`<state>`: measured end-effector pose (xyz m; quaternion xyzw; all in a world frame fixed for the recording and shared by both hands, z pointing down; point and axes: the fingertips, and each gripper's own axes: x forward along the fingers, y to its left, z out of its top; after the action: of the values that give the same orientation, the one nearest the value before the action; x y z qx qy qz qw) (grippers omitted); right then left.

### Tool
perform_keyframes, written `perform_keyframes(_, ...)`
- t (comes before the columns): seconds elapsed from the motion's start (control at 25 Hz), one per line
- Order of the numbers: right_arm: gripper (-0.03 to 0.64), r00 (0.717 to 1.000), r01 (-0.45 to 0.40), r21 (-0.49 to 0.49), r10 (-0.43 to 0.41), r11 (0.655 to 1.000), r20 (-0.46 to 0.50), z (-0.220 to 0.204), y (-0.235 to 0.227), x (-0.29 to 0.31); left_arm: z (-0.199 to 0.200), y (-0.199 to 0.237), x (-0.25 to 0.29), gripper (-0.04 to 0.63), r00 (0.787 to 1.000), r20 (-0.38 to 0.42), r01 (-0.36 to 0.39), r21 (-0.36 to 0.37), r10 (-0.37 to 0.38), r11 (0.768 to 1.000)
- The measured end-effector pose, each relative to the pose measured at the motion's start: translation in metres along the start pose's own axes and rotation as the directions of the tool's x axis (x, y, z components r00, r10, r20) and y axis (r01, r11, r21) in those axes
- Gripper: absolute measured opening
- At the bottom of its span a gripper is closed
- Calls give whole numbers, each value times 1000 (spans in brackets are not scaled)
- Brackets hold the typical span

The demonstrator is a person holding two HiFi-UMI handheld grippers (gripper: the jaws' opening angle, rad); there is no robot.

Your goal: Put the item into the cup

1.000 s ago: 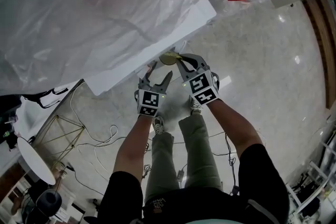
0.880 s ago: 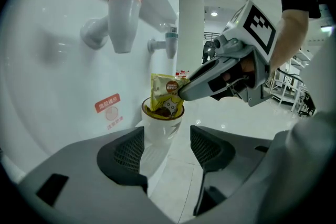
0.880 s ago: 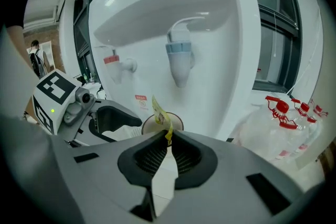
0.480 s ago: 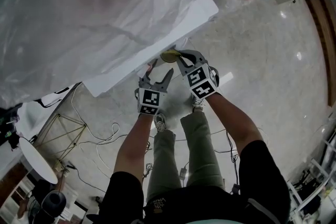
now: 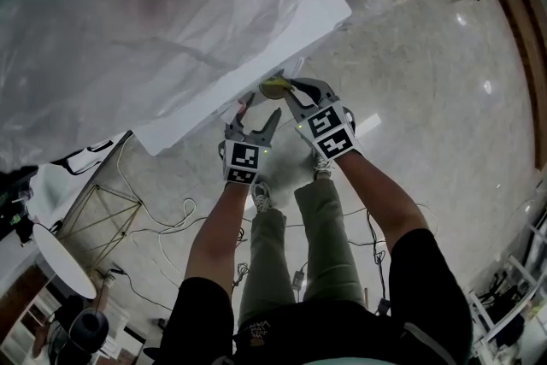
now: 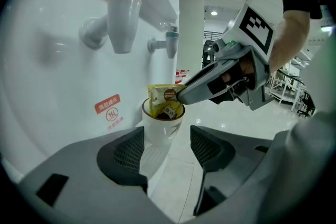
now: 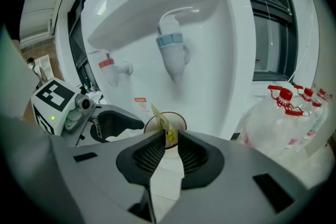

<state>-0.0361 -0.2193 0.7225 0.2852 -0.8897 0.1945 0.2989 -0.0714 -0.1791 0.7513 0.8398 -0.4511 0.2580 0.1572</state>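
Note:
A white paper cup (image 6: 161, 126) stands under the taps of a white water dispenser (image 6: 47, 55). A yellow sachet (image 6: 164, 102) sticks up out of the cup's mouth, its lower end inside. My right gripper (image 7: 167, 140) is shut on the sachet's (image 7: 163, 124) upper edge, just above the cup's rim (image 7: 178, 119). My left gripper (image 6: 167, 150) is open, its jaws to either side of the cup's base without touching it. In the head view both grippers, left (image 5: 256, 114) and right (image 5: 286, 91), sit close together at the dispenser's edge.
A red tap (image 6: 123, 13) and a blue tap (image 6: 170, 42) hang above the cup. Water bottles with red handles (image 7: 286, 113) stand to the right. Clear plastic sheeting (image 5: 128, 4) drapes the dispenser. Cables (image 5: 162, 226) lie on the floor by the person's legs.
The right gripper with the sachet has edged slightly forward toward the dispenser. The left gripper has barely moved.

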Motion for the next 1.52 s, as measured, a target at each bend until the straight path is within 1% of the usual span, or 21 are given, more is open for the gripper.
perform_keyframes(0.16, 57, 998, 26, -29, -25, 999, 56, 8, -2, -9, -1, 0, 2, 275, 1000, -7, 0, -4, 0, 1000)
perform_keyframes(0.24, 57, 998, 35, -49, -31, 998, 62, 9, -3, -10, -1, 0, 2, 276, 1000, -10, -1, -5, 1, 1000)
perform_keyframes(0.6, 57, 999, 31, -98, -33, 995, -9, 2, -4, 6, -3, 1, 1, 278, 1000, -10, 1, -11, -2, 1000)
perform_keyframes(0.76, 57, 999, 33, -80, -34, 996, -16, 0, -6, 9, -4, 2, 1, 278, 1000, -14, 6, -6, -6, 1000)
perform_keyframes(0.84, 57, 999, 30, -57, -31, 998, -11, -1, -6, 8, -4, 2, 1, 278, 1000, -17, 9, -5, -9, 1000)
perform_keyframes(1.04, 57, 999, 11, 8, -11, 1000, 32, 3, -3, 2, -4, 0, 0, 282, 1000, -23, 19, -1, -19, 1000)
perform_keyframes(1.28, 57, 997, 39, 43, -41, 998, 64, 11, -5, -16, 6, -5, -11, 287, 999, -13, 33, 7, -33, 999)
perform_keyframes(1.52, 57, 990, 85, 84, -93, 993, 101, 25, 0, -47, 28, -13, -34, 287, 999, 19, 46, 10, -46, 999)
